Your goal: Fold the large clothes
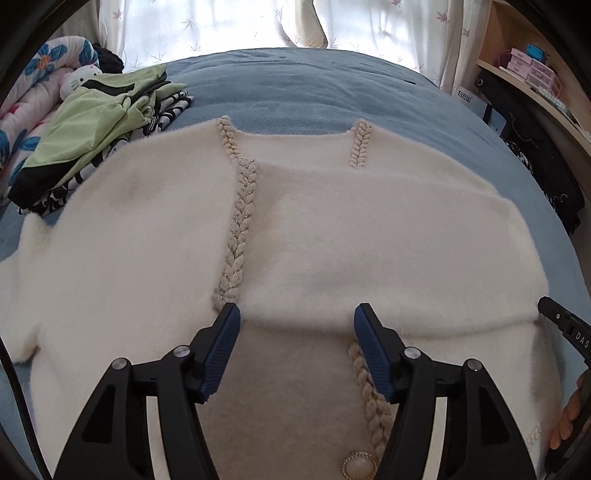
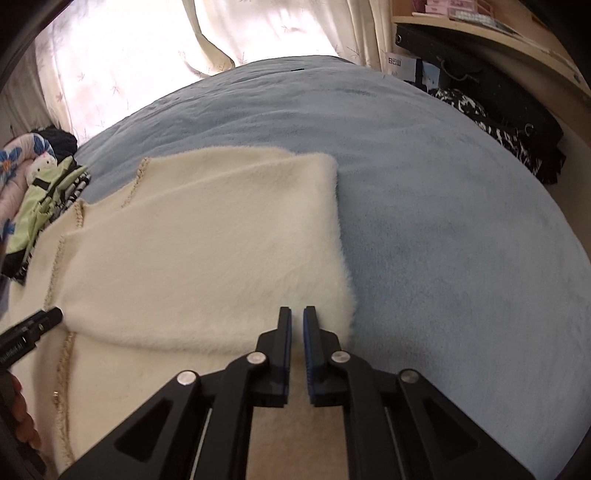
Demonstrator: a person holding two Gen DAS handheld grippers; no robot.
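A fluffy white cardigan (image 1: 155,236) with braided beige trim (image 1: 242,206) and a pearl button (image 1: 360,466) lies flat on the blue bed (image 1: 295,88). Its right side is folded over the body (image 1: 369,251). My left gripper (image 1: 296,314) is open and empty, just above the folded edge near the front. In the right wrist view the cardigan (image 2: 207,251) fills the left half. My right gripper (image 2: 297,314) is nearly shut, with a thin gap, and holds nothing, over the cardigan's right edge. Each gripper's tip shows in the other view: the right one (image 1: 565,328), the left one (image 2: 37,326).
A pile of folded clothes, green on top (image 1: 92,129), sits at the bed's left beside a floral quilt (image 1: 40,70) and a plush toy. Dark bags (image 2: 498,110) and a wooden shelf (image 2: 480,33) stand at the right. Curtains hang behind. Bare blue bed (image 2: 461,240) lies right of the cardigan.
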